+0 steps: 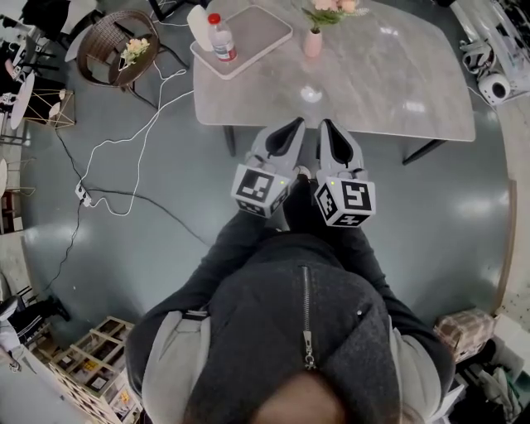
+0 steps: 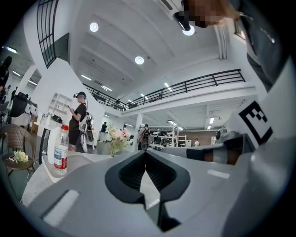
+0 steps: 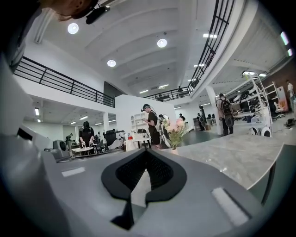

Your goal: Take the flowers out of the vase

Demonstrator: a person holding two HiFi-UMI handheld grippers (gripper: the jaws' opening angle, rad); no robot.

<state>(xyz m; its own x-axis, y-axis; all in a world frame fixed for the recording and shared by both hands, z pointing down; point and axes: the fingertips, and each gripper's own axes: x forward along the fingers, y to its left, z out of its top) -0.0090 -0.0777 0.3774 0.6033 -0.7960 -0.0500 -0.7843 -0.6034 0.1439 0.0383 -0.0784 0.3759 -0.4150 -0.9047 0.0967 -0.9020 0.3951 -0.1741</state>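
1. The left gripper (image 1: 296,124) and the right gripper (image 1: 325,124) are held side by side, roughly level, at the near edge of the marble table (image 1: 397,91). In each gripper view the jaws meet tip to tip with nothing between them.
2. The flowers (image 1: 331,10), pink blooms with green leaves, stand in a small pink vase (image 1: 313,41) near the table's far edge, well apart from both grippers. Taking them out has not begun.
3. If the jaws arrive closed, they would push the stems rather than take them. The vase looks small and top-heavy under the bunch, so a nudge could tip it, perhaps off the far edge.
4. Pulling the stems while the vase is unheld could lift or drag it along. One gripper would probably need to steady it.
5. Pinching the blooms instead of the stems could crush petals or bring out only part of the bunch.
6. A plastic water bottle (image 1: 222,37) stands on a tray (image 1: 265,29) just left of the vase. A wide reach by the left gripper could knock it over.
7. Cables (image 1: 124,157) lie on the floor left of the table and could trip the person if they step that way.
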